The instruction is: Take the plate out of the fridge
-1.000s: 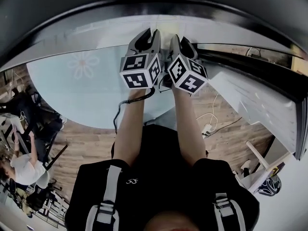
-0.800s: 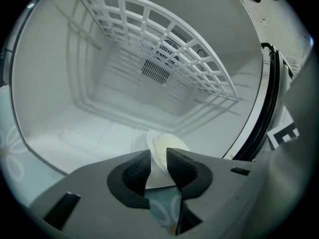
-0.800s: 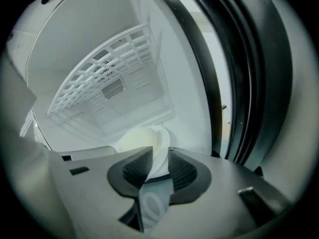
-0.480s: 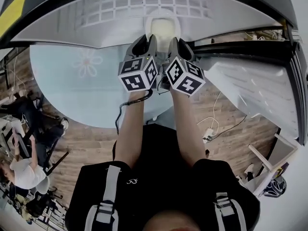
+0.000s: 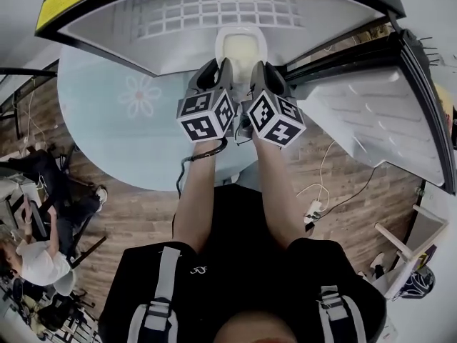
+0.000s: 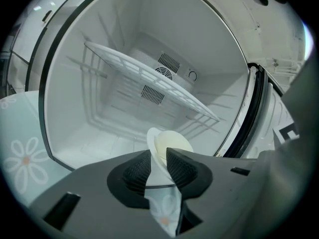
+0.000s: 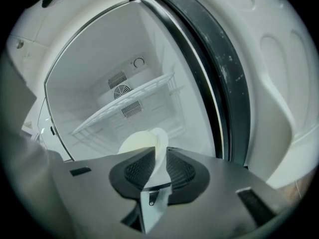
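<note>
A pale, cream-centred plate hangs at the mouth of the open white fridge, held by its near rim. My left gripper is shut on the rim's left part and my right gripper on its right part, side by side. In the left gripper view the plate rises on edge from between the pads; these jaws have just been opening a little. In the right gripper view the plate likewise stands between the pads; these jaws have just been closing on the rim.
A wire shelf crosses the fridge above the plate. The fridge door stands open to the right. A pale blue round mat with a flower print lies under the fridge on the wooden floor. A seated person is far left.
The plate has come into sight ahead of the two grippers, which have stayed side by side. More of the fridge's inside and its shelf shows in the head view.
</note>
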Tool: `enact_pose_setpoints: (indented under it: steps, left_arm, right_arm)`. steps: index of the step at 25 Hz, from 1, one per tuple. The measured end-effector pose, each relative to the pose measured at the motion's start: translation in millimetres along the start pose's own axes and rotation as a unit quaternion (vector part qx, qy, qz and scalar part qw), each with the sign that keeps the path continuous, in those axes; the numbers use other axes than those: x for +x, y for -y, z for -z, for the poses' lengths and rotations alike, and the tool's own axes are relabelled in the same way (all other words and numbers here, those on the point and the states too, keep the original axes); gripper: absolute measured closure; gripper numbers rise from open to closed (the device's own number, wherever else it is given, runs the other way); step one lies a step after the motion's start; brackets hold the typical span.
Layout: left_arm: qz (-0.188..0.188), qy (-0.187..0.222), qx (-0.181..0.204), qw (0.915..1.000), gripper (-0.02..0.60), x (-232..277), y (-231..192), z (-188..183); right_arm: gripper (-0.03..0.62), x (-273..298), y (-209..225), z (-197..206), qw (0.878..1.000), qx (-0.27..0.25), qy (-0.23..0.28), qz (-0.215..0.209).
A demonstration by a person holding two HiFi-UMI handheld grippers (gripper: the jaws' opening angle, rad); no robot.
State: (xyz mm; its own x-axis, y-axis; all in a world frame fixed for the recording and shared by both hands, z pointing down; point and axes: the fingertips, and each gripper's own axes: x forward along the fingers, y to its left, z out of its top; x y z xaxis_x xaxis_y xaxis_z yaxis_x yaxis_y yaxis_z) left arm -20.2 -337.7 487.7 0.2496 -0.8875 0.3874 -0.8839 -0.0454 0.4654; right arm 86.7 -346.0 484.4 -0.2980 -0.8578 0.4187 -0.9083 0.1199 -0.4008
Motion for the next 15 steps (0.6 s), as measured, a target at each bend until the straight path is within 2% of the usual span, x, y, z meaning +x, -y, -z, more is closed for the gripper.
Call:
enact_pose_setpoints:
  steps: [5,15]
  left_arm:
    - [-0.001,0.018,0.003,0.9998,0.474,-25,-2,-14]
    - [-0.001,0.04,0.02,0.999,0.474,-52,9,-25]
  right_arm:
    - [0.53,-16,-23,-7,1.0,-0.003,0.016,-0.015]
    - [0.53,-36,-33,-13,0.999,0.004,0.027,-0.04]
